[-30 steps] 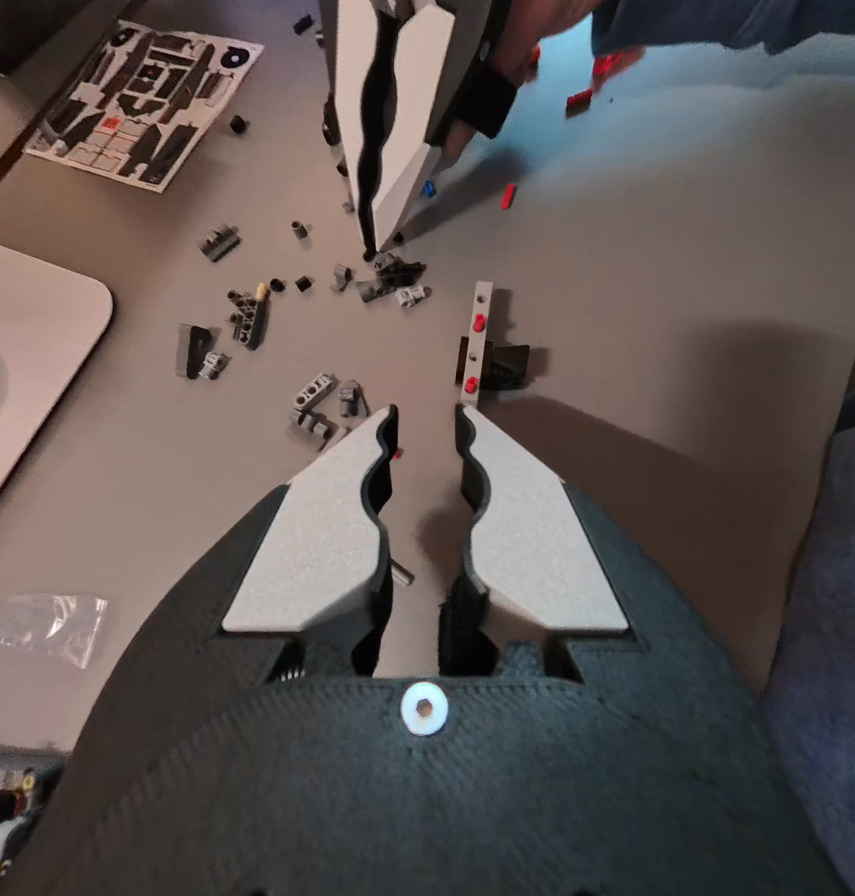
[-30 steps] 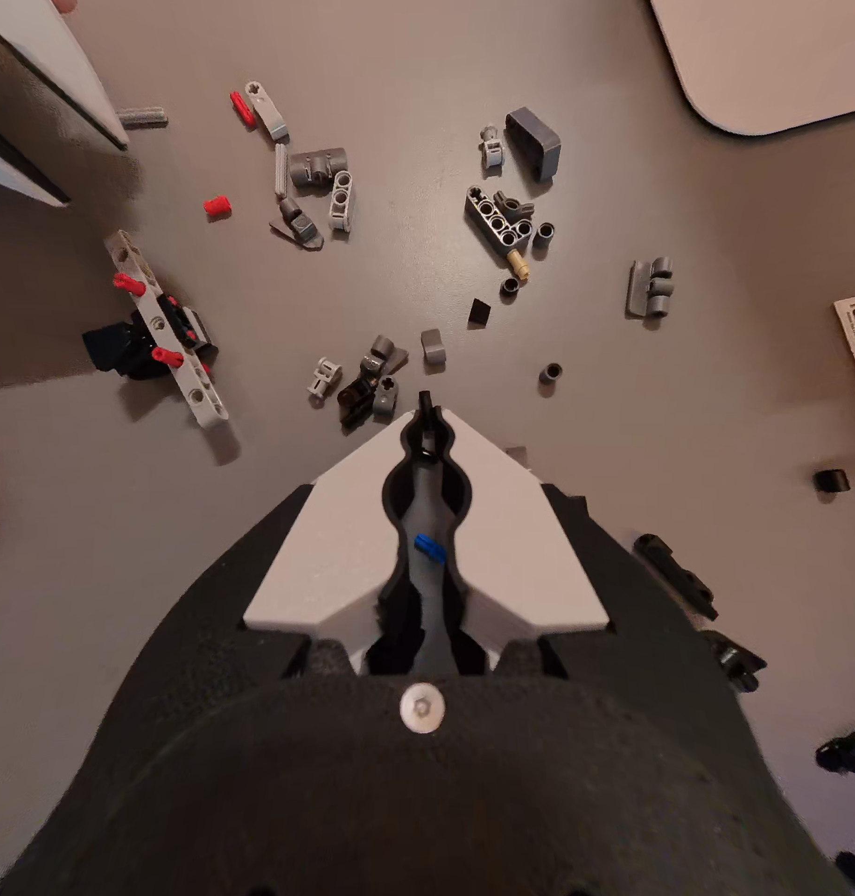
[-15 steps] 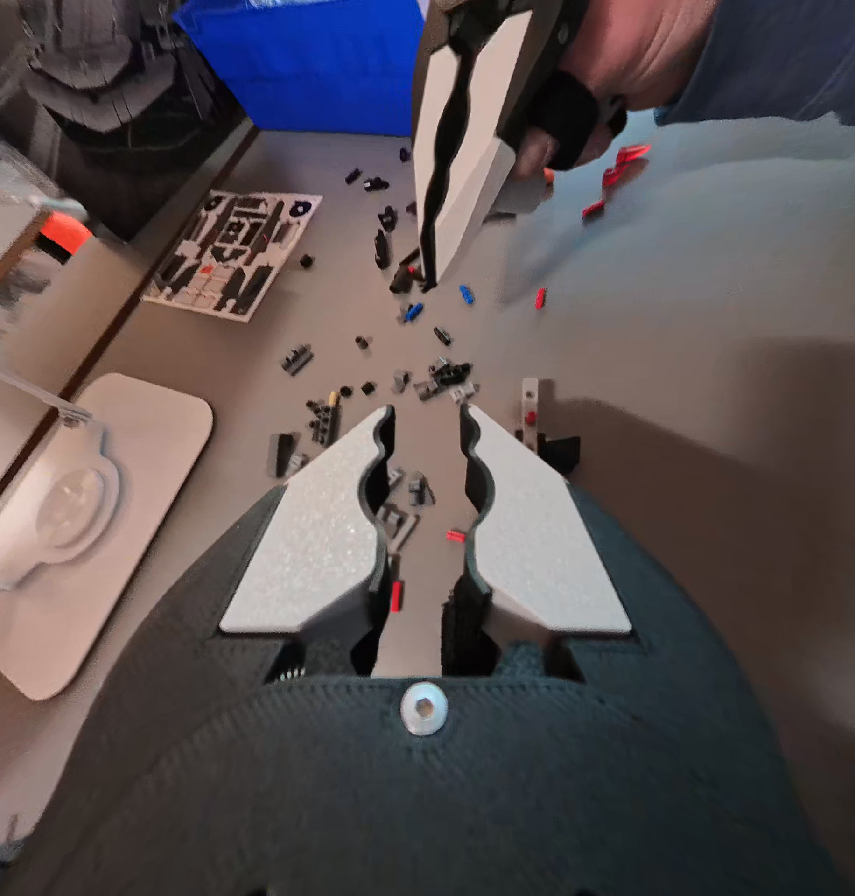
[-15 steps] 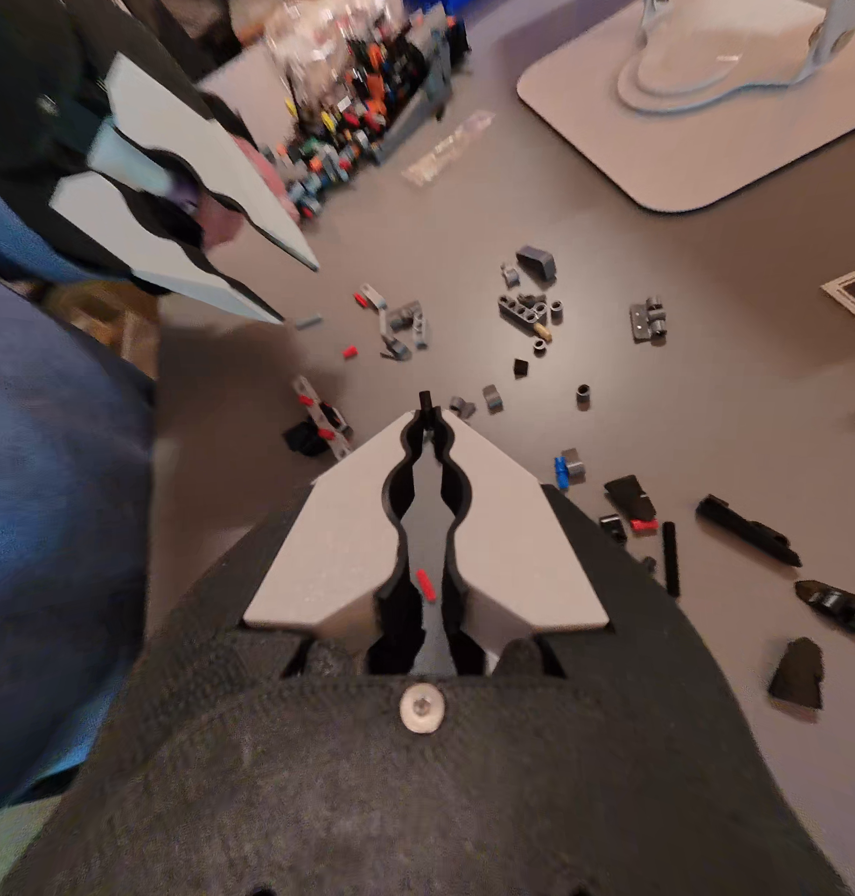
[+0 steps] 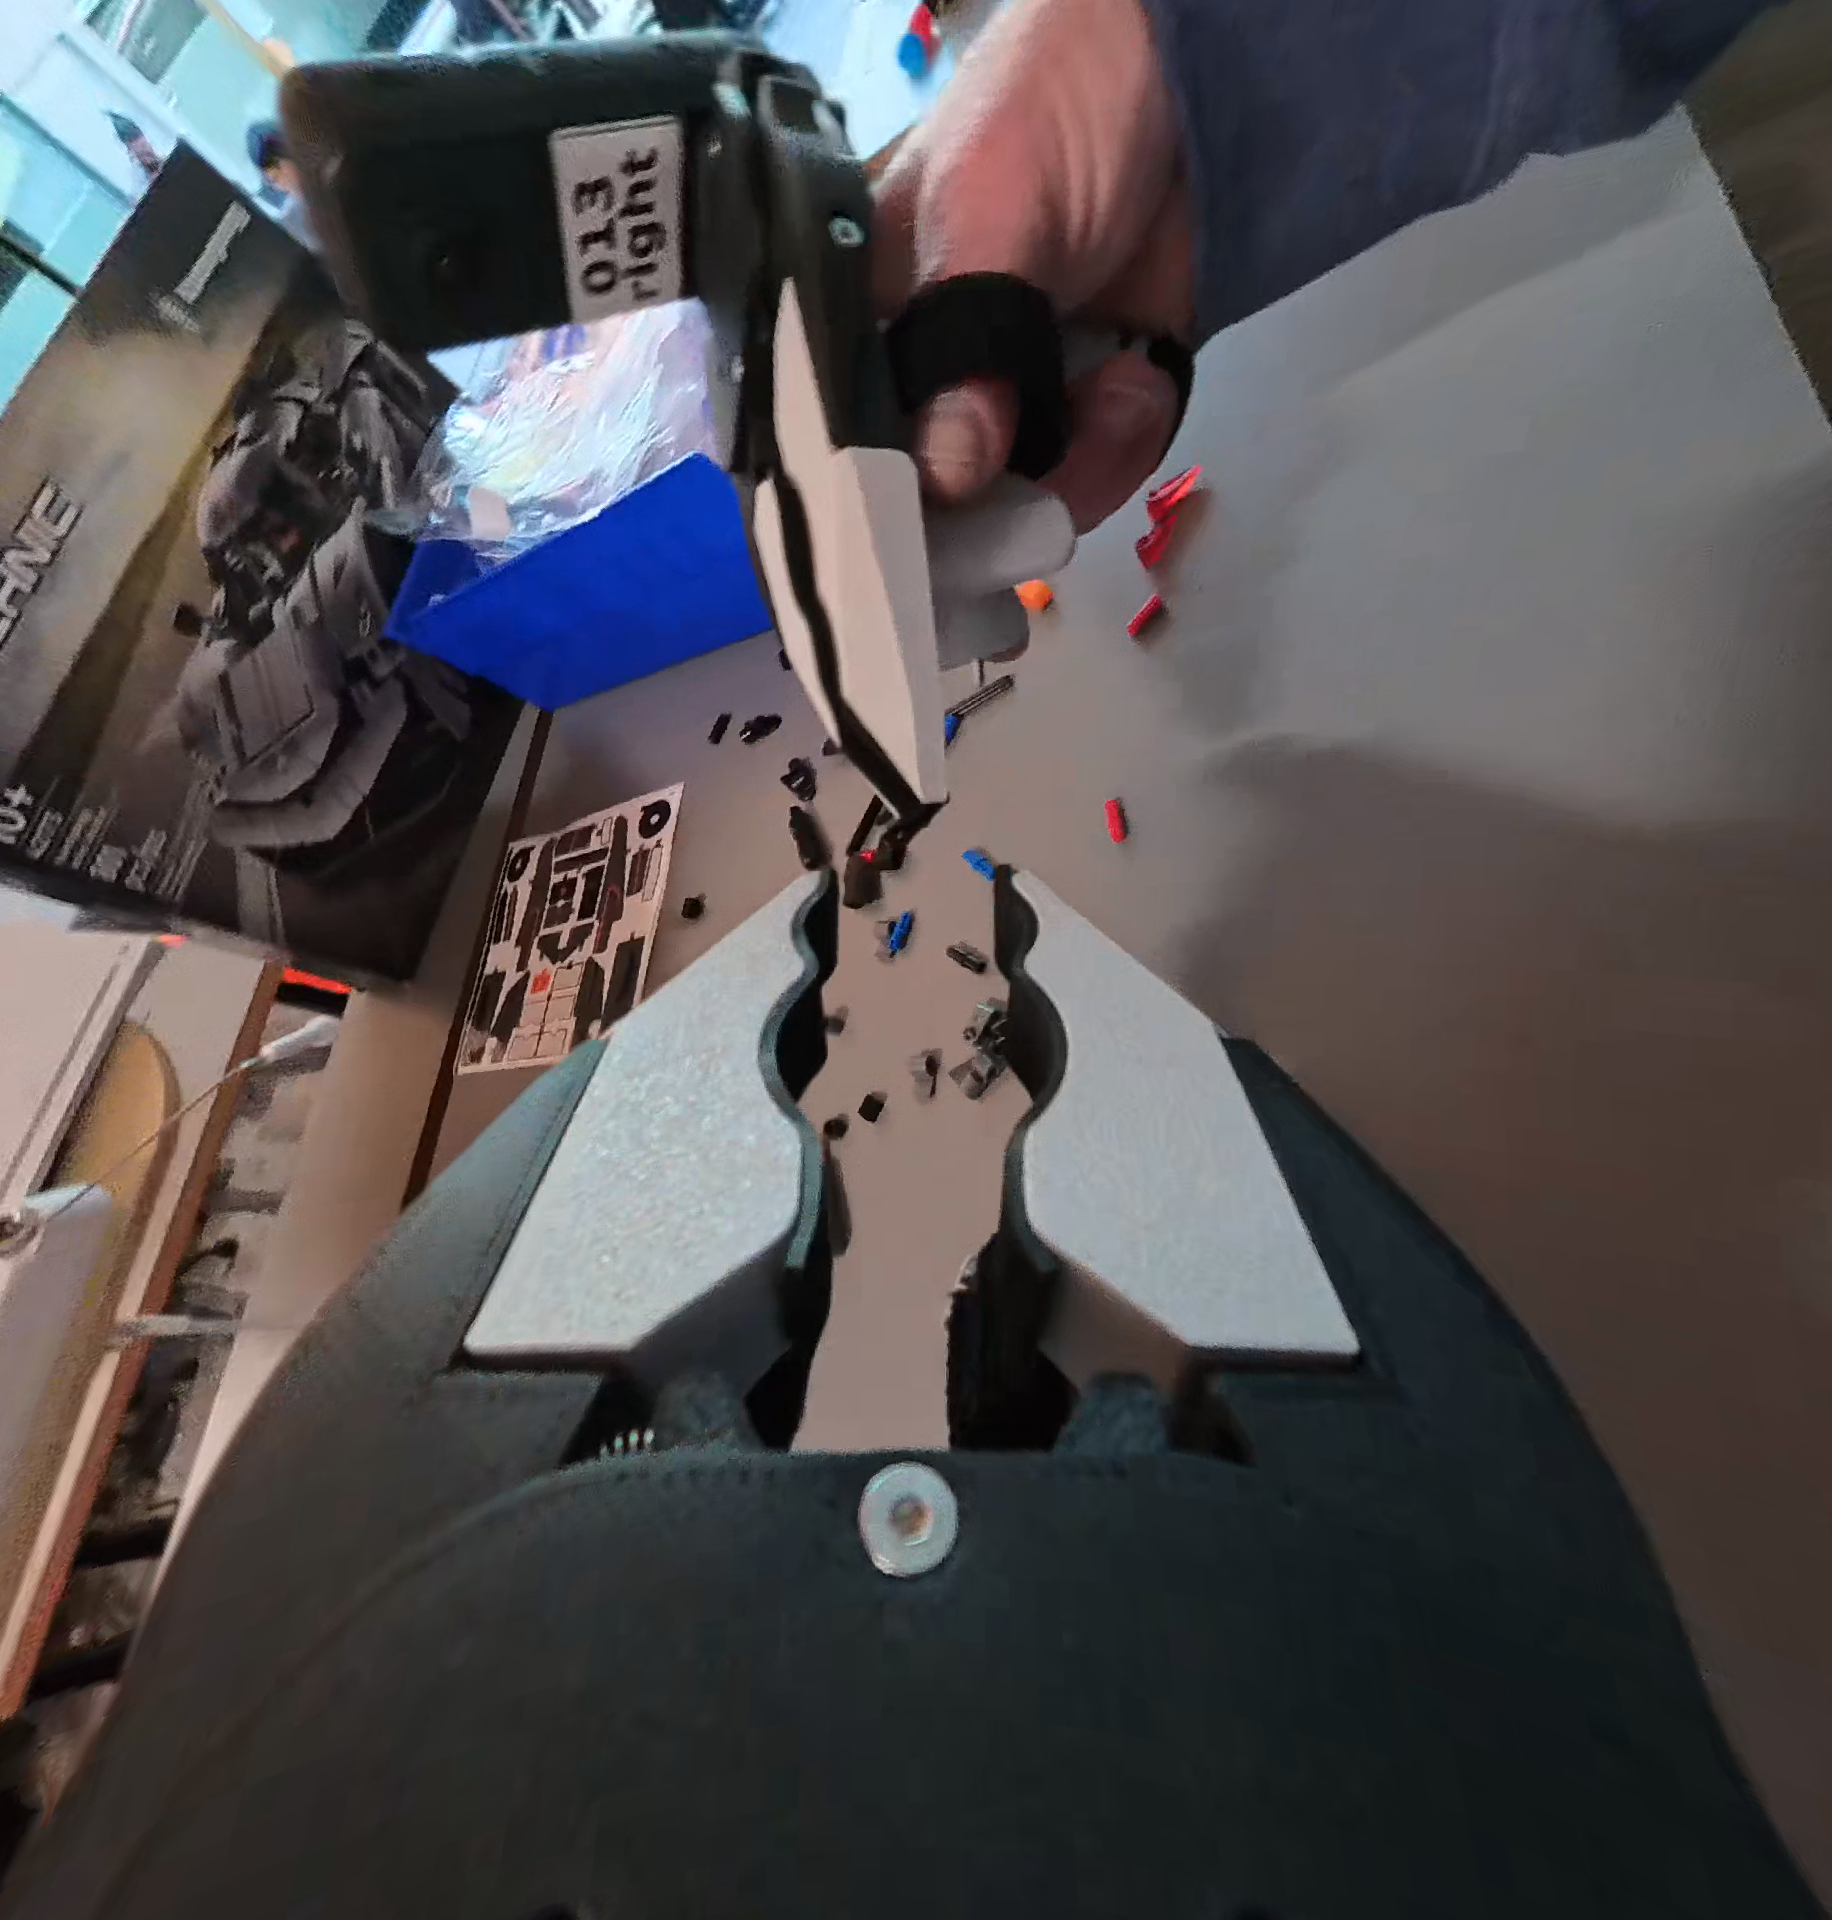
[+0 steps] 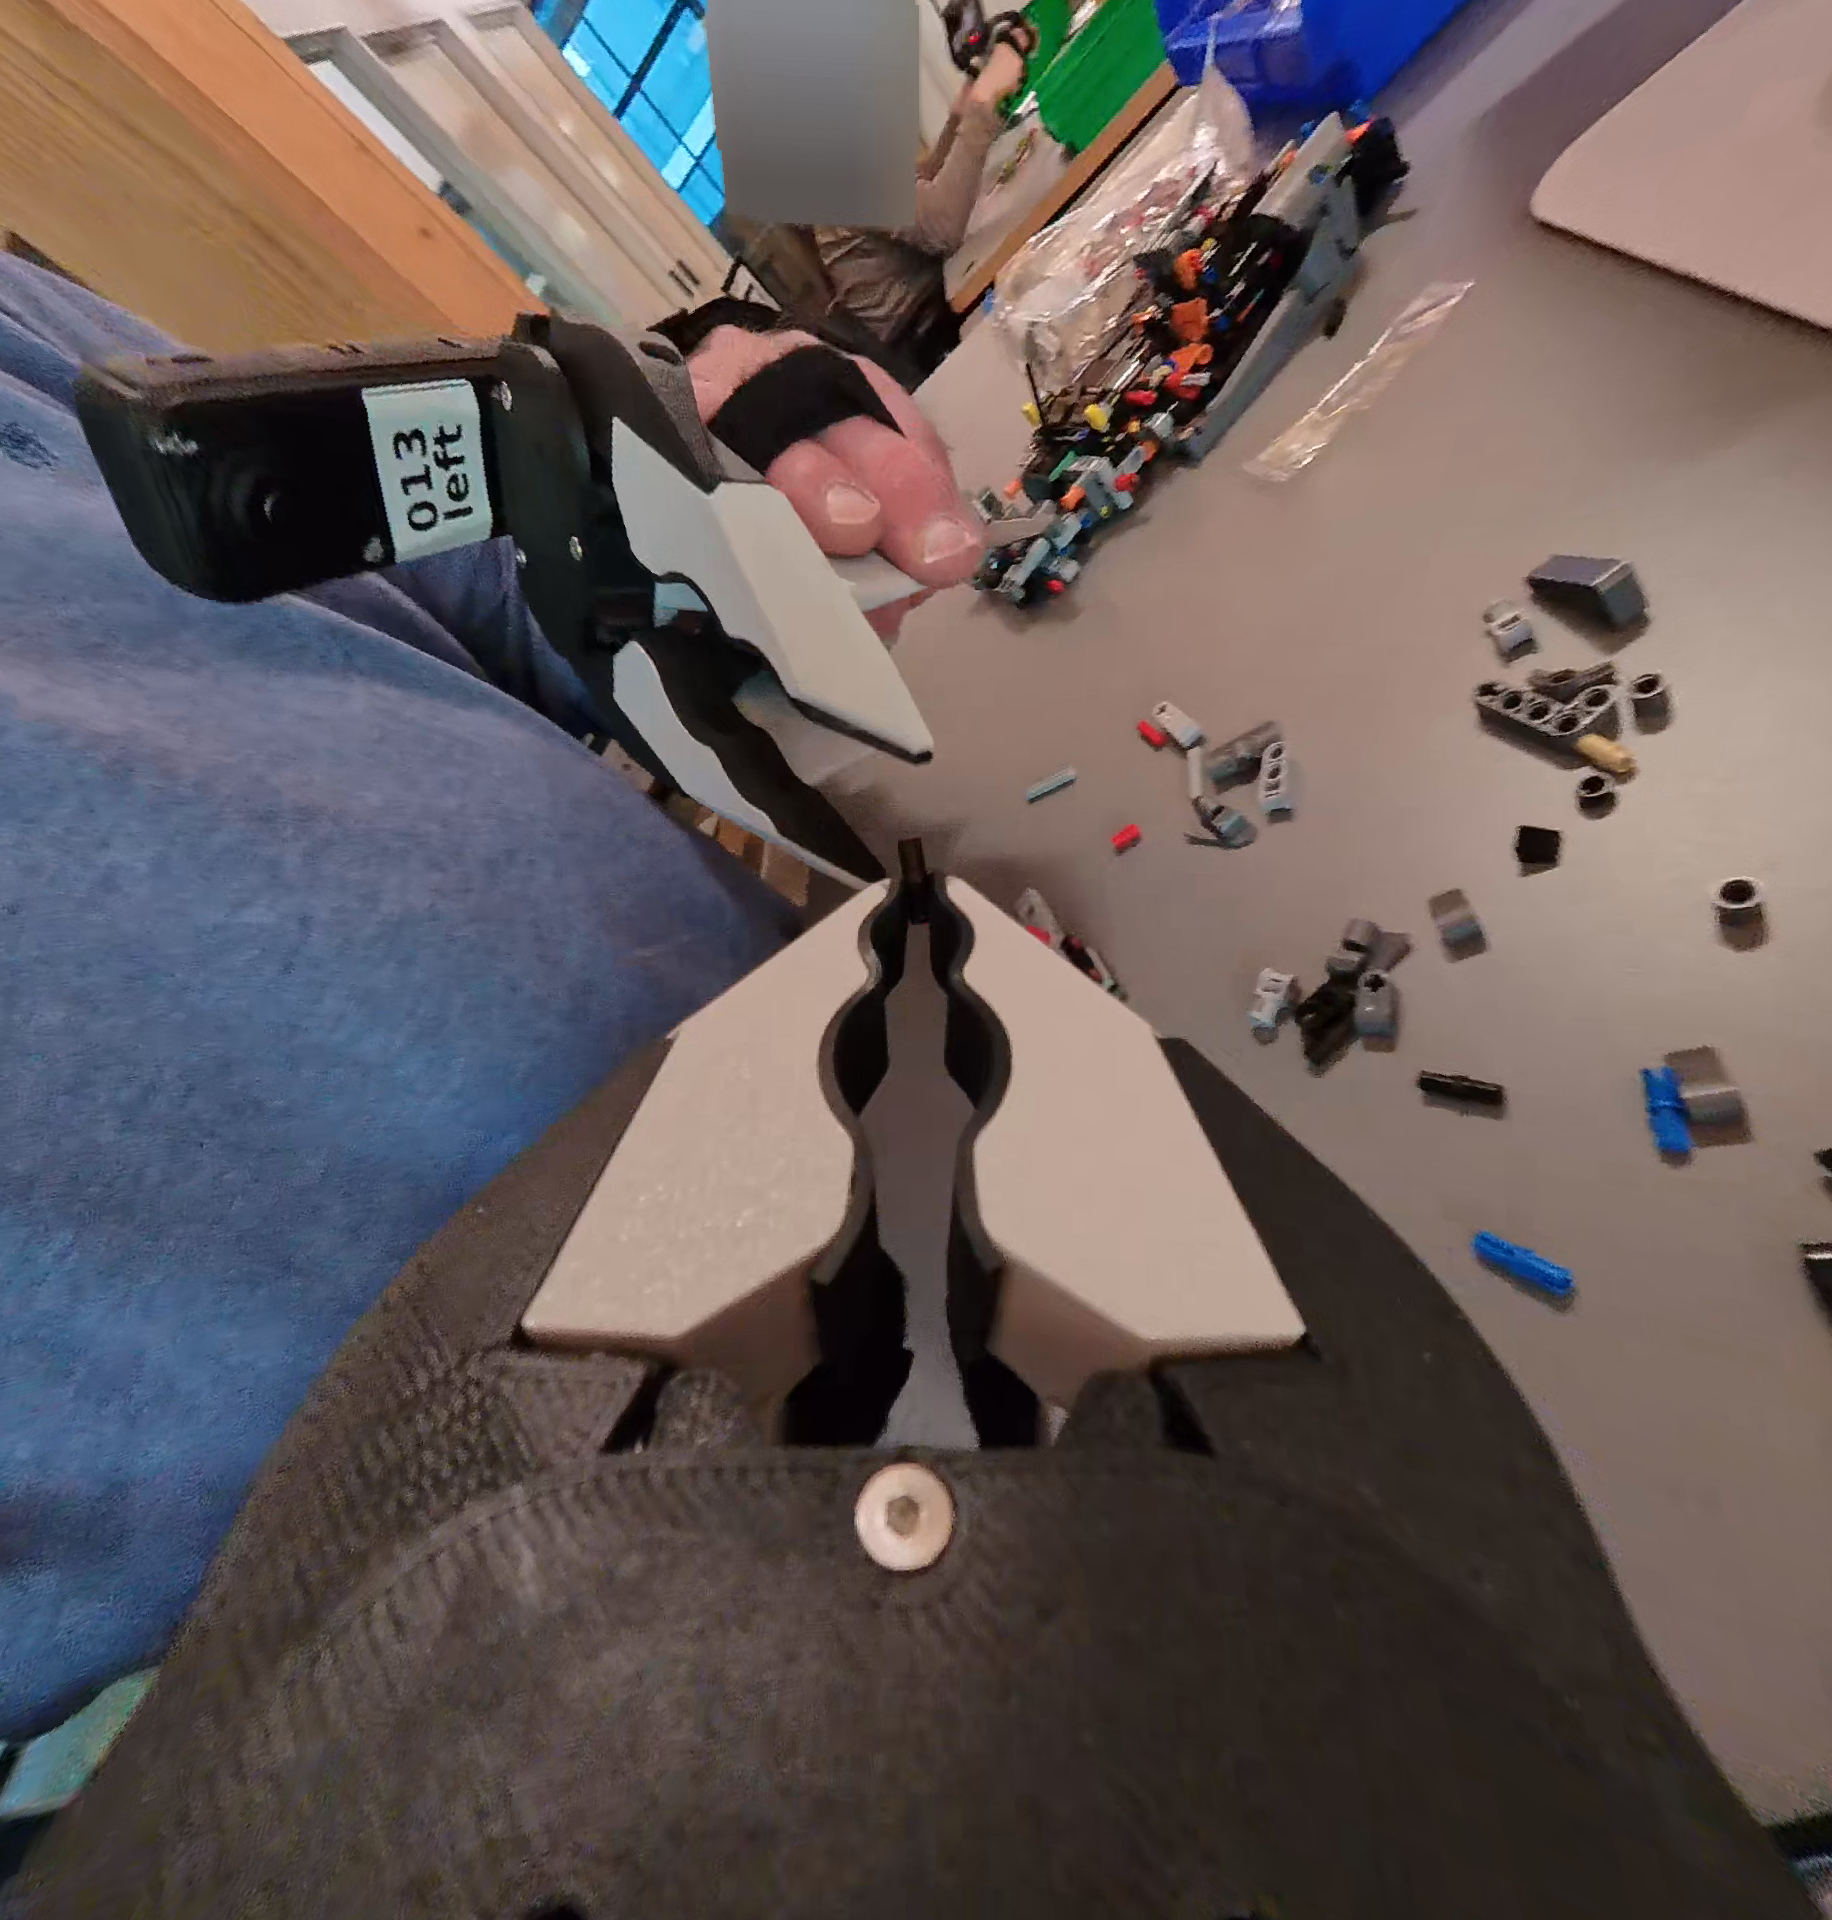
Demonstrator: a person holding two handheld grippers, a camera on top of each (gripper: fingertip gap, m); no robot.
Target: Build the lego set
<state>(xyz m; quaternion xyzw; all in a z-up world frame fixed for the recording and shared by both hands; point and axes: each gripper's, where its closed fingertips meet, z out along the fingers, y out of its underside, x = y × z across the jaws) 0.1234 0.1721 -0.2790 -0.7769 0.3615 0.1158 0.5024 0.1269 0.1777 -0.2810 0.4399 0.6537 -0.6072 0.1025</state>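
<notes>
My right gripper (image 6: 917, 902) is shut on a small black pin (image 6: 912, 864) that sticks out past its tips. It is held in the air above the grey table (image 6: 1411, 1558). My left gripper (image 5: 914, 894) is open and empty, also raised off the table. The two grippers point toward each other: the right one shows in the left wrist view (image 5: 914, 802), the left one in the right wrist view (image 6: 884, 805). Loose grey and black pieces (image 6: 1327, 1003), blue pins (image 6: 1523, 1262) and red pins (image 5: 1161, 520) lie on the table. A grey beam with red pins (image 6: 1063, 935) is half hidden behind my right finger.
A sticker sheet (image 5: 574, 935), the dark set box (image 5: 164, 623) and a blue bin (image 5: 600, 582) stand at the far left. A heap of colourful parts (image 6: 1151, 416) and a white pad (image 6: 1722, 187) lie further off. The person's blue sleeve (image 6: 268, 935) is close on the left. Only a small space, under 4 cm, lies between the two pairs of fingers.
Both grippers have risen from the table and tilted up until they face each other. The right stays shut on the black pin and the left stays open.
</notes>
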